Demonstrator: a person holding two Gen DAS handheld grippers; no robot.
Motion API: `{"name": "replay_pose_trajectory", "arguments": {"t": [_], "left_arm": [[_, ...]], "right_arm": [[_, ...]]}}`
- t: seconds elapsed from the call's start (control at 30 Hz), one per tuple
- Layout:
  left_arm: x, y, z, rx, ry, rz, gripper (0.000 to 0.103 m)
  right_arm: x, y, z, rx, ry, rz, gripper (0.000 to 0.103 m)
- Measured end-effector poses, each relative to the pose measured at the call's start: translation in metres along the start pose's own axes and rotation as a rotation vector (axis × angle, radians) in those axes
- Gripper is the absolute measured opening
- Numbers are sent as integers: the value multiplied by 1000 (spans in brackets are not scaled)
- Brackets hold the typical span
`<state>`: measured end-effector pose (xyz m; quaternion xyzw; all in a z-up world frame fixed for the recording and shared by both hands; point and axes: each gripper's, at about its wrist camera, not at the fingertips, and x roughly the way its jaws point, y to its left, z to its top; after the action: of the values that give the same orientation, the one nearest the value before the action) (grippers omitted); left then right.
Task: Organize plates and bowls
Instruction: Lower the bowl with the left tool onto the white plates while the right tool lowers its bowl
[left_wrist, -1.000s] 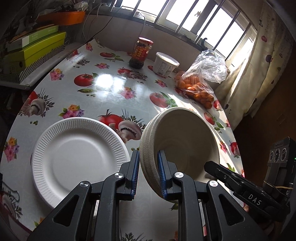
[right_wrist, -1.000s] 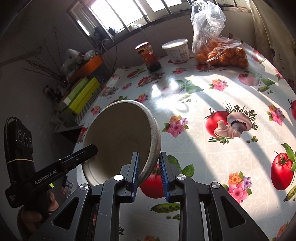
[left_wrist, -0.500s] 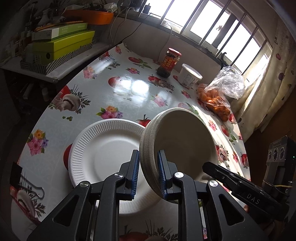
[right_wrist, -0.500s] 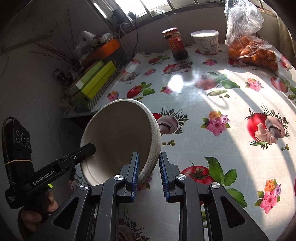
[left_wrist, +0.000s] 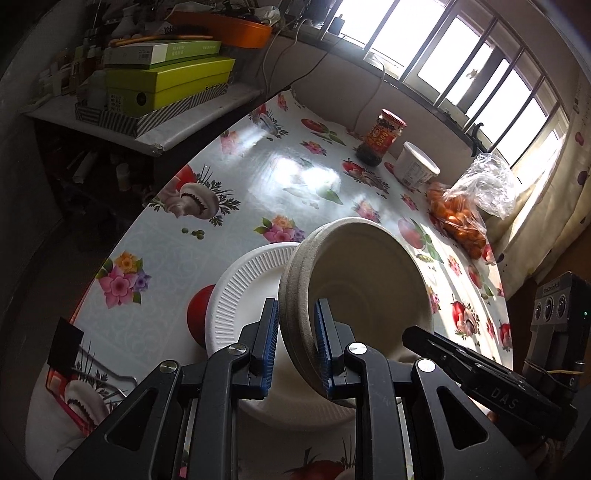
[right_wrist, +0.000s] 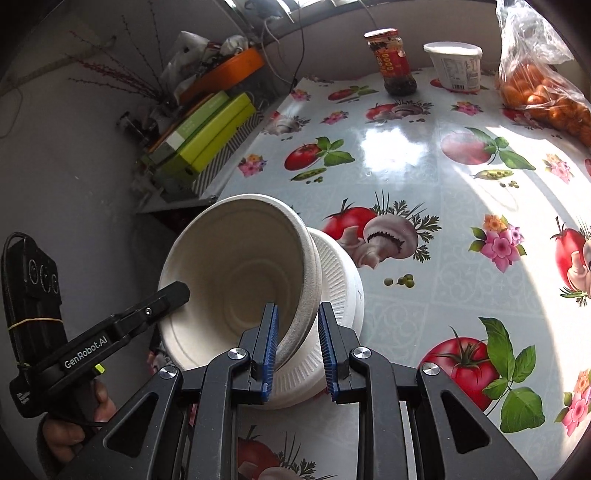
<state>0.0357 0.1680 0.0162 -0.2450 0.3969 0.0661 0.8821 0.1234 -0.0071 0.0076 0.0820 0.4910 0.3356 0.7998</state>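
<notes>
You have the pulp bowl (left_wrist: 365, 291) by its rim on two sides, and that is the right place to take it: the rolled lip is the stiffest part of a thing that looks light, thin-walled and easy to dent. It should weigh next to nothing, so the risk is crushing or twisting it between the two grips, not dropping it; its matte surface should not slip on the ribbed pads.

Your left gripper (left_wrist: 295, 347) is nearly closed, its blue pads pinching the rim on the bowl's left side. Your right gripper (right_wrist: 297, 341) is drawn in just as narrow on the opposite rim; its left pad presses the inside wall, while the other pad seems to stand slightly off the lip, so I judge that hold looser.

The bowl (right_wrist: 240, 269) hangs tilted, mouth towards you, directly over the white ribbed plate (left_wrist: 240, 288), which lies on the flowered tablecloth (right_wrist: 424, 177) near the table's edge. Whether the bowl's base touches the plate cannot be told.

Farther off stand a jar (right_wrist: 391, 61), a white tub (right_wrist: 456, 66) and a bag of oranges (left_wrist: 461, 218).
</notes>
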Motion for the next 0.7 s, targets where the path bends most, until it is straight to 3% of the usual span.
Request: {"name": "replay_pose_trajectory", "arguments": {"t": [0.7], "left_arm": [[13, 17, -1, -53, 28, 7, 21]], "right_arm": [[15, 4, 2, 6, 29, 7, 24]]}}
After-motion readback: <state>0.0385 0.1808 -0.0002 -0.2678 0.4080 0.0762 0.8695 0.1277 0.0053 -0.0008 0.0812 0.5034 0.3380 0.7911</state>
